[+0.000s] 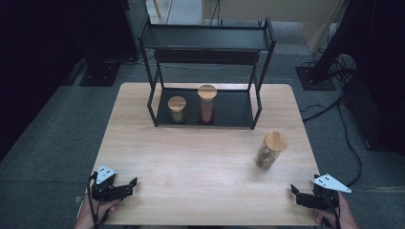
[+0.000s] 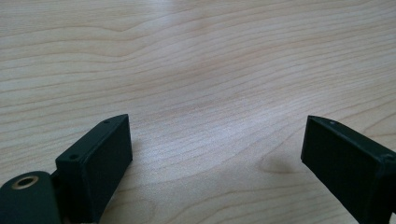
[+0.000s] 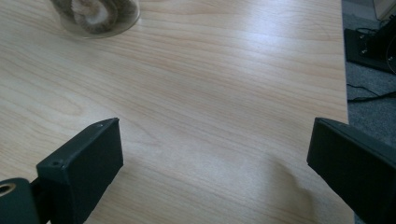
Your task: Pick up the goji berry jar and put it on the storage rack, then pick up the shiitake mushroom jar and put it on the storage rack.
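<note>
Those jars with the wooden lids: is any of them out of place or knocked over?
One jar stands alone on the bare table, right of the black rack, while the short jar and the tall jar sit on the rack's bottom shelf. All three look upright, lids on, nothing spilled.

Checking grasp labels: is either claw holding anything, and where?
Nothing held. Left claw and right claw are open over the bare table.

Two jars (image 1: 177,109) (image 1: 207,103) stand side by side on the rack's (image 1: 258,102) bottom shelf; a third jar (image 1: 271,150) stands before the rack, rightward, perhaps tilted.
</note>
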Motion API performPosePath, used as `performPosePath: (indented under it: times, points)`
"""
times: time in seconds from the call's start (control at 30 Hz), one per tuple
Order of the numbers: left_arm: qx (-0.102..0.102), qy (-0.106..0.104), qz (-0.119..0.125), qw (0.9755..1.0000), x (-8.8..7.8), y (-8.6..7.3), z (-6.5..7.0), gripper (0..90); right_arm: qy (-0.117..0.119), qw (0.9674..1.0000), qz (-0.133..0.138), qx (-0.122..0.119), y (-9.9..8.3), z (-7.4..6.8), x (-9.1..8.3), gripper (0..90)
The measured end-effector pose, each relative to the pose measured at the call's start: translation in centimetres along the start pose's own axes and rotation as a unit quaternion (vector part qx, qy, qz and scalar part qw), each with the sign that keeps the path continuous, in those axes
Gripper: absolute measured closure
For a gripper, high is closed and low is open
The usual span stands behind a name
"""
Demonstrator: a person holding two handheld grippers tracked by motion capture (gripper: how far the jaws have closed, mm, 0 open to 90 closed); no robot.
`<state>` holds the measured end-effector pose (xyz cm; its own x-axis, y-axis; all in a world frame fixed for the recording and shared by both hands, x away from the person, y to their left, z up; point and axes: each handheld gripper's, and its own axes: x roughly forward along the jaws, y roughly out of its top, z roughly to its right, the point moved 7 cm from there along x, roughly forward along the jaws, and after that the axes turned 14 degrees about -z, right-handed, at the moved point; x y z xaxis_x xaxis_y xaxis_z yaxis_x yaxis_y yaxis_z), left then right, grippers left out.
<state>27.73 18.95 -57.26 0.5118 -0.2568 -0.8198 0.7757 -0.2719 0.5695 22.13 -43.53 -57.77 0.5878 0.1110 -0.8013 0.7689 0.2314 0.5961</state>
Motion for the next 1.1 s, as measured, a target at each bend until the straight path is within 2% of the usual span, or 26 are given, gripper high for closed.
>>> performPosePath:
  times: [0.17,0.63,1.1]
  points:
    - [0.000,0.000,0.000,1.0000,0.0,0.0,0.0,9.1,-0.003,0.9999,-0.008,-0.010,0.1,-0.2,0.2,2.8]
    - [-0.001,-0.002,0.000,1.0000,0.0,0.0,0.0,9.1,0.012,0.9993,-0.016,-0.030,1.9,-2.3,1.6,2.6]
    - [-0.001,-0.004,0.002,1.0000,0.0,0.0,0.0,9.1,0.020,0.9991,-0.017,-0.034,3.2,-3.7,2.5,2.6]
